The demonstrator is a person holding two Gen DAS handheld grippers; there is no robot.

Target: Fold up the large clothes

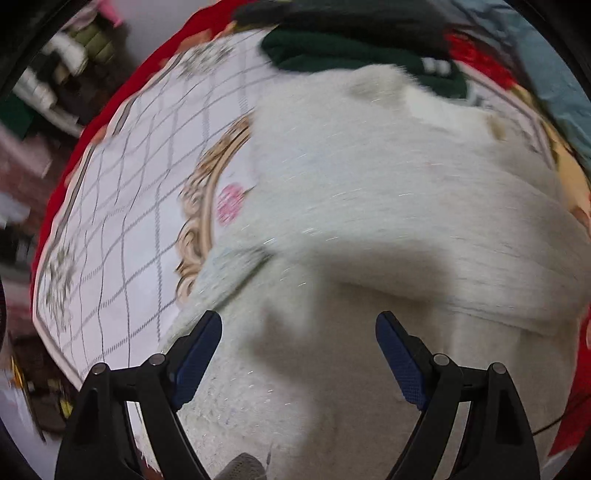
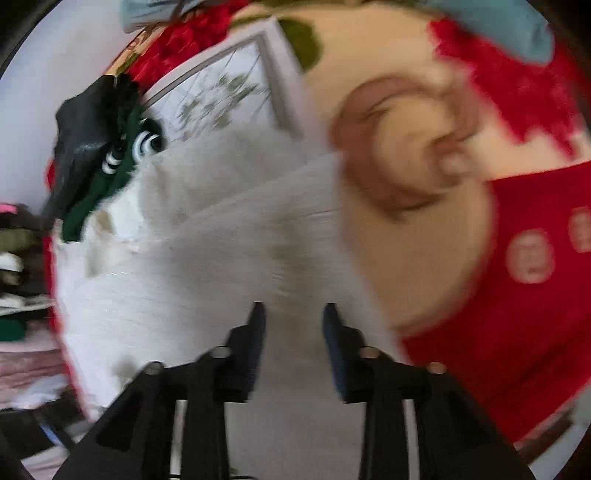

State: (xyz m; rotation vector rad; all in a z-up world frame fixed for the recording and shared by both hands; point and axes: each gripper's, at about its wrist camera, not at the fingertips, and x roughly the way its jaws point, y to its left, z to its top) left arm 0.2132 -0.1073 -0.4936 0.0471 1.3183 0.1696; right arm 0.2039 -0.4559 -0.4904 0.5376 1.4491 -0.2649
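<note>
A large fluffy white garment lies spread on a patterned bedspread, with a fold running across its near part. My left gripper is open wide just above the garment's near edge, with nothing between its blue pads. In the right wrist view the same white garment fills the lower middle. My right gripper hovers over it with its fingers partly apart and nothing visibly between them. Both views are motion-blurred.
A dark green garment with white stripes and a black one lie at the bed's far end, also in the right wrist view. A blue cloth sits at the far right. Shelves of clutter stand left of the bed.
</note>
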